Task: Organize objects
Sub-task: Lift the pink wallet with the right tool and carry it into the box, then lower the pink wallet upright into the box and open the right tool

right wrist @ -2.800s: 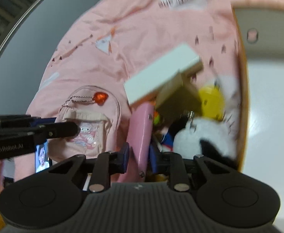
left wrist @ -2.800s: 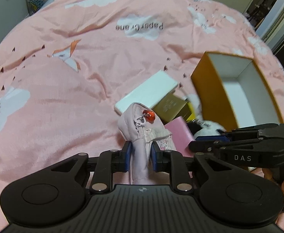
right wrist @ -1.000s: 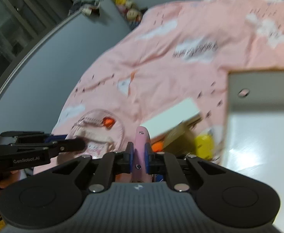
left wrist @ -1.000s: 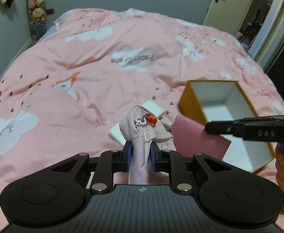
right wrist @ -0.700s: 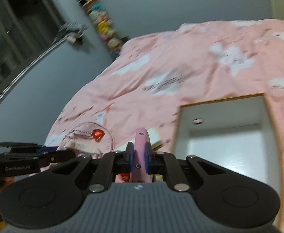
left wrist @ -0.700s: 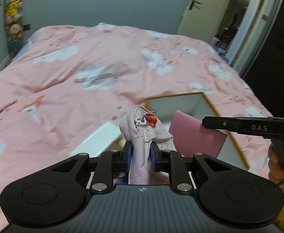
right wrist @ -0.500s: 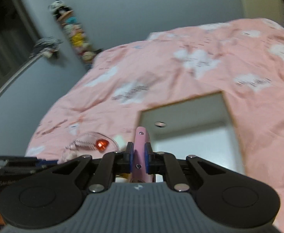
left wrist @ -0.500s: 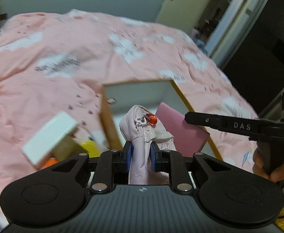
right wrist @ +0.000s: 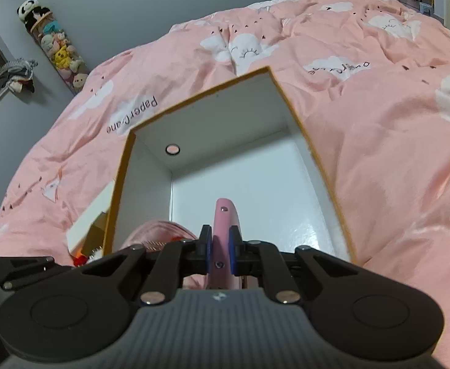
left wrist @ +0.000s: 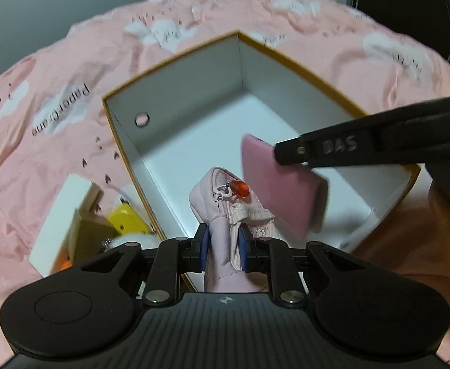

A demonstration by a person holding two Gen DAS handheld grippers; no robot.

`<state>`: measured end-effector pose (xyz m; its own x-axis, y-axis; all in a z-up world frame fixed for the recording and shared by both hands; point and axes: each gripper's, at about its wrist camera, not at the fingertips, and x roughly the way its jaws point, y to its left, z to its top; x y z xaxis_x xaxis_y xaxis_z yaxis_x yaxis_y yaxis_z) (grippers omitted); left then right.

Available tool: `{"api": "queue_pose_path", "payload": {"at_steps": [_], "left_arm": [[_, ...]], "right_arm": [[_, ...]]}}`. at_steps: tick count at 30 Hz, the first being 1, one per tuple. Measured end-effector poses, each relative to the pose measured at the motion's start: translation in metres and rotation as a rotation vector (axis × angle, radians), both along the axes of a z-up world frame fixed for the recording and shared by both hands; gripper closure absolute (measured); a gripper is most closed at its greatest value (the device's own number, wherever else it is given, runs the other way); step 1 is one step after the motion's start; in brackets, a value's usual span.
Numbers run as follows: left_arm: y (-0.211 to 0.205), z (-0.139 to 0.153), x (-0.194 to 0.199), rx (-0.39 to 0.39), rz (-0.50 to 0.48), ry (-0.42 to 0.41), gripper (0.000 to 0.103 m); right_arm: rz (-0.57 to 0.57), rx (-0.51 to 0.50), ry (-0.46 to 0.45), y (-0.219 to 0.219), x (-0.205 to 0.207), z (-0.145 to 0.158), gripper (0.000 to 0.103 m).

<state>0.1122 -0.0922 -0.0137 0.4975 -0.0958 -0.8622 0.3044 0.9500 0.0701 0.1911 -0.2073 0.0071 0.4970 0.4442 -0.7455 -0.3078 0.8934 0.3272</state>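
Left gripper (left wrist: 223,243) is clamped on a pale pink pouch (left wrist: 221,215) with a red charm (left wrist: 240,188), held above the near end of the open white box (left wrist: 175,92). Right gripper (right wrist: 220,253) pinches a pink wallet (right wrist: 224,224) edge-on, over the same box (right wrist: 304,141). Box sits on the pink bedspread (right wrist: 393,141).

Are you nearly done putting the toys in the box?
Not yet. The white box with the orange rim has nothing in it. The left gripper holds the tiny pale pink backpack and the right gripper holds the flat pink wallet, both over the box. The yellow toy and small boxes beside it wait on the bed.
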Motion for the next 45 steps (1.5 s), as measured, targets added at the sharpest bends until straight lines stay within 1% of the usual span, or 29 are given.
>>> {"api": "queue_pose_path", "payload": {"at_steps": [1,2,3,6,7,8,10,11,12,13,14,16,17,19,21,23,24,25,28,30,32,33,35,36,37,39,42,44,45], "left_arm": [[-0.001,-0.003,0.001,0.004,0.007,0.013,0.080],[0.000,-0.005,0.001,0.005,0.014,0.019,0.080],[0.001,-0.006,0.002,0.002,0.023,0.026,0.078],[0.007,-0.008,0.004,-0.038,0.056,0.049,0.075],[0.011,-0.009,0.005,-0.067,0.063,0.061,0.074],[0.015,-0.009,0.006,-0.099,0.070,0.072,0.071],[0.025,-0.009,0.007,-0.206,0.071,0.099,0.070],[0.029,-0.009,0.007,-0.253,0.075,0.112,0.064],[0.033,-0.009,0.007,-0.285,0.085,0.112,0.060],[0.038,-0.009,0.007,-0.312,0.094,0.109,0.059],[0.042,-0.009,0.007,-0.342,0.102,0.113,0.059],[0.049,-0.010,0.007,-0.397,0.114,0.132,0.059],[0.050,-0.010,0.007,-0.412,0.116,0.133,0.061],[0.053,-0.009,0.005,-0.412,0.123,0.130,0.066],[0.055,-0.006,0.002,-0.408,0.130,0.111,0.068],[0.058,-0.002,-0.001,-0.406,0.122,0.089,0.068],[0.060,0.001,-0.003,-0.402,0.116,0.077,0.068],[0.061,0.004,-0.005,-0.390,0.109,0.065,0.068],[0.062,0.011,-0.012,-0.330,0.096,0.033,0.068],[0.066,0.013,-0.016,-0.322,0.091,0.025,0.068],[0.071,0.014,-0.020,-0.314,0.114,0.020,0.068],[0.074,0.014,-0.021,-0.315,0.124,0.018,0.068],[0.080,0.008,-0.020,-0.327,0.146,0.044,0.068],[0.082,0.005,-0.020,-0.332,0.154,0.057,0.068],[0.083,0.001,-0.019,-0.339,0.158,0.072,0.068],[0.083,-0.004,-0.019,-0.355,0.151,0.087,0.068],[0.083,-0.006,-0.020,-0.369,0.141,0.092,0.069],[0.083,-0.007,-0.020,-0.367,0.132,0.096,0.071],[0.082,-0.008,-0.020,-0.364,0.127,0.098,0.071]], "right_arm": [[0.010,0.007,0.015,0.002,-0.001,-0.003,0.093],[0.021,0.017,0.031,0.004,-0.002,-0.007,0.099],[0.032,0.029,0.046,0.006,-0.004,-0.010,0.103],[0.054,0.022,0.052,0.012,-0.008,-0.013,0.103],[0.059,0.020,0.056,0.013,-0.008,-0.014,0.103],[0.061,0.021,0.063,0.012,-0.008,-0.016,0.103],[0.055,0.019,0.082,0.011,-0.004,-0.019,0.103],[0.054,0.013,0.088,0.011,-0.003,-0.020,0.102],[0.054,0.009,0.098,0.010,-0.003,-0.021,0.097],[0.051,0.009,0.105,0.010,-0.003,-0.022,0.094],[0.049,0.017,0.115,0.009,-0.003,-0.022,0.091],[0.053,0.038,0.129,0.009,-0.001,-0.023,0.075],[0.051,0.040,0.130,0.009,0.000,-0.023,0.073],[0.048,0.026,0.134,0.011,0.005,-0.024,0.065],[0.042,-0.014,0.157,0.015,0.015,-0.026,0.060],[0.051,-0.029,0.179,0.019,0.020,-0.028,0.053],[0.058,-0.025,0.194,0.021,0.022,-0.030,0.043],[0.066,-0.021,0.204,0.023,0.023,-0.031,0.035],[0.083,-0.036,0.231,0.034,0.025,-0.038,0.033],[0.083,-0.052,0.256,0.040,0.028,-0.045,0.033],[0.073,-0.054,0.291,0.043,0.032,-0.053,0.032],[0.065,-0.047,0.301,0.042,0.033,-0.056,0.032],[0.049,-0.045,0.321,0.041,0.037,-0.062,0.032],[0.042,-0.032,0.340,0.039,0.040,-0.066,0.029],[0.033,-0.019,0.364,0.037,0.042,-0.071,0.023],[0.013,0.023,0.433,0.030,0.047,-0.081,0.020],[0.028,0.083,0.495,0.022,0.049,-0.084,0.023],[0.049,0.115,0.535,0.017,0.052,-0.084,0.028],[0.064,0.131,0.559,0.016,0.053,-0.082,0.033]]}}
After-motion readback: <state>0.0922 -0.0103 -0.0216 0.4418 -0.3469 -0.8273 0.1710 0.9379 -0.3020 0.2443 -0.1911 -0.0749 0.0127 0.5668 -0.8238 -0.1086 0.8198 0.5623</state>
